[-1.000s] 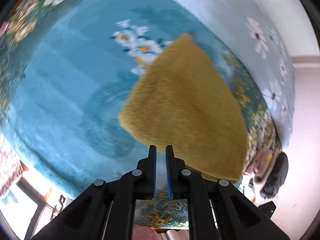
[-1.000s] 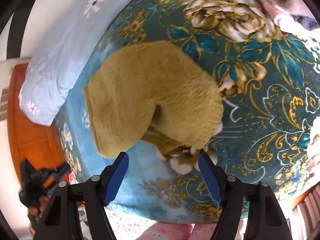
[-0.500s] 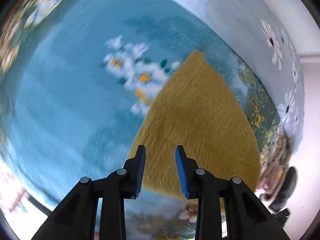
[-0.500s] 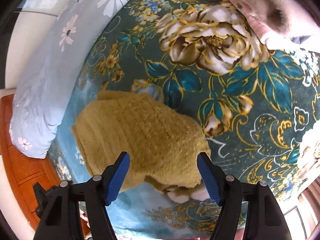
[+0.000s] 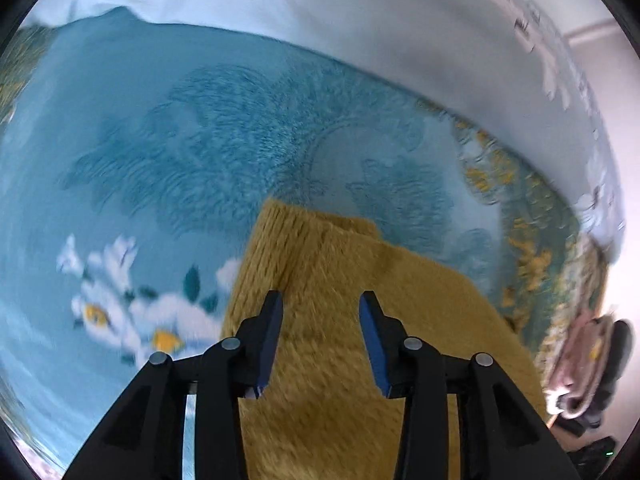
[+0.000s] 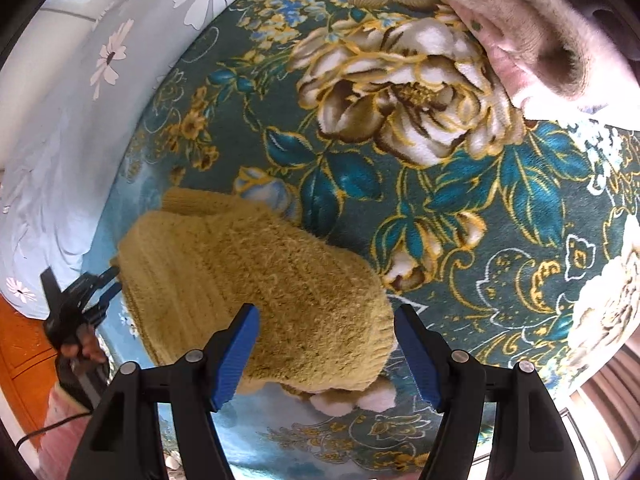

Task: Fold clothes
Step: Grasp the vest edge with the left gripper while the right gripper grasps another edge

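The folded mustard sweater (image 6: pixel 248 296) lies on the floral blanket (image 6: pixel 460 208), under both parted, empty grippers: left (image 5: pixel 320 336), right (image 6: pixel 326 354).

The fuzzy mustard-yellow knitted sweater (image 6: pixel 256 292) lay folded into a compact, thick bundle on the teal floral plush blanket (image 6: pixel 460 208). Its ribbed edge (image 5: pixel 296 240) faced the pale-blue part of the blanket, with a second layer peeking out beneath it. A few white fluffy bits (image 6: pixel 376 396) (trim, perhaps; hard to tell) stuck out from under the bundle's near end.
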The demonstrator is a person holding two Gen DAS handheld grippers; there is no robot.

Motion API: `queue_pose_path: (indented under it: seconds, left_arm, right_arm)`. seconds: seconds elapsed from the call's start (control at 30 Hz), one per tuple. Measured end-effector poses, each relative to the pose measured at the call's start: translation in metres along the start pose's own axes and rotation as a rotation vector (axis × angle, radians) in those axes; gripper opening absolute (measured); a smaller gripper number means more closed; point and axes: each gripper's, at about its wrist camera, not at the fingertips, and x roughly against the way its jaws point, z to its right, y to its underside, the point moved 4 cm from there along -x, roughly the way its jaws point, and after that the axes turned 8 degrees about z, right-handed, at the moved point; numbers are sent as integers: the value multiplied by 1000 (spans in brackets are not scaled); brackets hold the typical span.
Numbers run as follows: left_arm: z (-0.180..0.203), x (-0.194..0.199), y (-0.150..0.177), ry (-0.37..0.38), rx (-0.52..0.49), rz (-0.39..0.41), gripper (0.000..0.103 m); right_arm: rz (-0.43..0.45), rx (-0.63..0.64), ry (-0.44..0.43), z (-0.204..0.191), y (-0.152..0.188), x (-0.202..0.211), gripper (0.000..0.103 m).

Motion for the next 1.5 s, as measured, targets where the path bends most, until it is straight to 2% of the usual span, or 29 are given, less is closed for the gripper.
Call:
queue_pose_path:
  seconds: [0.17, 0.27, 0.37, 0.5, 0.57, 0.63, 0.73, 0.77, 0.83, 0.97, 1.03, 1.1, 1.17, 1.23, 1.27, 1.3, 1.4, 1.43, 1.5]
  left_arm:
    - [-2, -15, -2, -17, -37, 7, 39]
    - [-1, -14, 2, -61, -88, 36, 17]
    - [-4, -5, 5, -39, -86, 63, 11]
    - [-23, 36, 11, 86, 36, 157, 11]
    - [-40, 63, 19, 119, 87, 215, 11]
    - [-64, 81, 31, 112, 135, 246, 11]
    - [-102, 87, 48, 68, 224, 227, 11]
    - [-114, 86, 48, 53, 244, 215, 0]
    - [-141, 83, 59, -26, 302, 191, 0]
    - [-171, 84, 69, -12, 424, 181, 0]
    - [-170, 85, 67, 23, 441, 180, 0]
    - [-165, 86, 61, 53, 423, 178, 0]
    - [-155, 85, 56, 85, 389, 168, 5]
    - [-138, 79, 44, 125, 345, 154, 21]
    - [-130, 77, 39, 133, 318, 154, 34]
    - [-122, 75, 33, 141, 289, 153, 40]
    - [-92, 65, 19, 152, 185, 136, 41]
    - [-80, 58, 16, 149, 136, 120, 41]
    - [-62, 47, 11, 135, 62, 93, 41]
  right_arm:
    - [-10, 6, 22, -1, -3, -5, 73]
    - [-11, 8, 11, -9, -8, -10, 73]
    - [4, 27, -17, -24, -15, -11, 73]
    - [50, 76, -66, -51, -34, -5, 73]
    - [65, 94, -93, -63, -47, -6, 73]
    - [58, 130, -101, -79, -60, -15, 73]
    - [34, 212, -104, -106, -74, -33, 73]
    - [18, 241, -103, -114, -76, -40, 73]
    - [-15, 300, -100, -131, -79, -55, 73]
    - [-107, 400, -106, -159, -75, -87, 73]
    - [-130, 464, -86, -169, -72, -102, 73]
    - [-149, 478, -53, -169, -74, -117, 73]
    - [-161, 478, -11, -167, -79, -131, 73]
    - [-167, 468, 4, -166, -83, -139, 73]
    - [-173, 464, 5, -166, -84, -142, 73]
    - [-188, 468, -10, -169, -80, -145, 73]
    - [-222, 517, -29, -179, -65, -150, 71]
    - [-219, 533, -22, -180, -60, -151, 67]
    - [-195, 536, -2, -178, -56, -149, 43]
